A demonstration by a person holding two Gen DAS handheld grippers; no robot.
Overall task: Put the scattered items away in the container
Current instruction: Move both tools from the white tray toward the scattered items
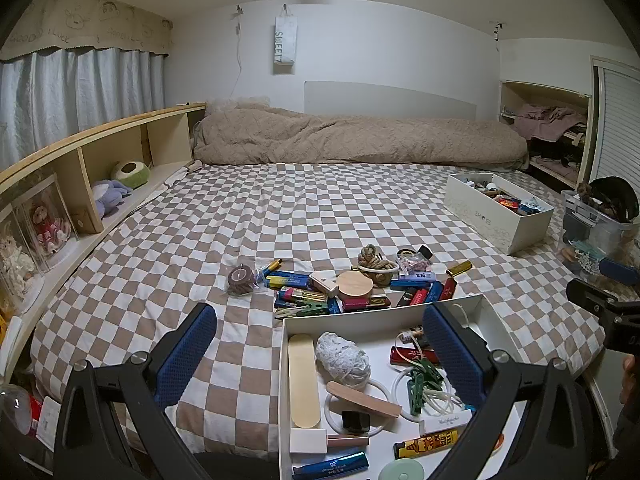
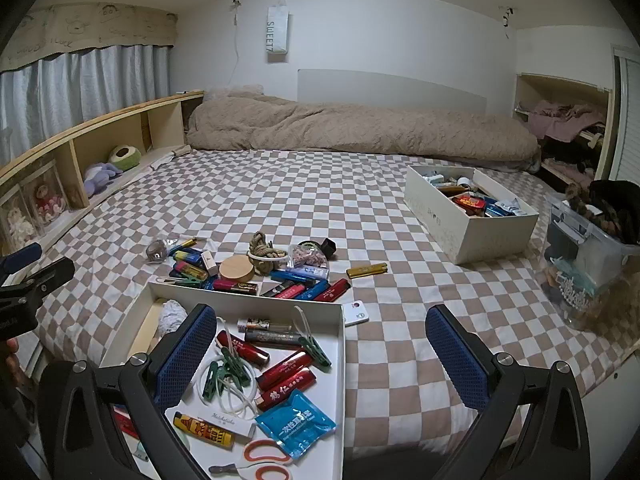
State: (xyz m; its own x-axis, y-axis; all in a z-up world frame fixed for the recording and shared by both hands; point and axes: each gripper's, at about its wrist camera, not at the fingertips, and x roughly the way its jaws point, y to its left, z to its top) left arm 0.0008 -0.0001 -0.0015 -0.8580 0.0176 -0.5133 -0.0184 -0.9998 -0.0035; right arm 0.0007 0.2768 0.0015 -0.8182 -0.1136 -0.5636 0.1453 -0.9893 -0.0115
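Both grippers gape wide, empty; take the light, stiff, slippery gold lighter (image 2: 367, 270) at twelve o'clock across its long sides.

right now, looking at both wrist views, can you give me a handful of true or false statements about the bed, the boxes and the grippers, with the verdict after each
1. The left gripper is open and holds nothing. True.
2. The right gripper is shut on a lighter. False: it is open and empty.
3. The round wooden lid lies inside the near white box. False: it lies on the checkered bedspread, in the pile beyond the box.
4. The gold lighter lies on the bedspread apart from the main pile. True.
5. The far shoe box is empty. False: it already holds items.
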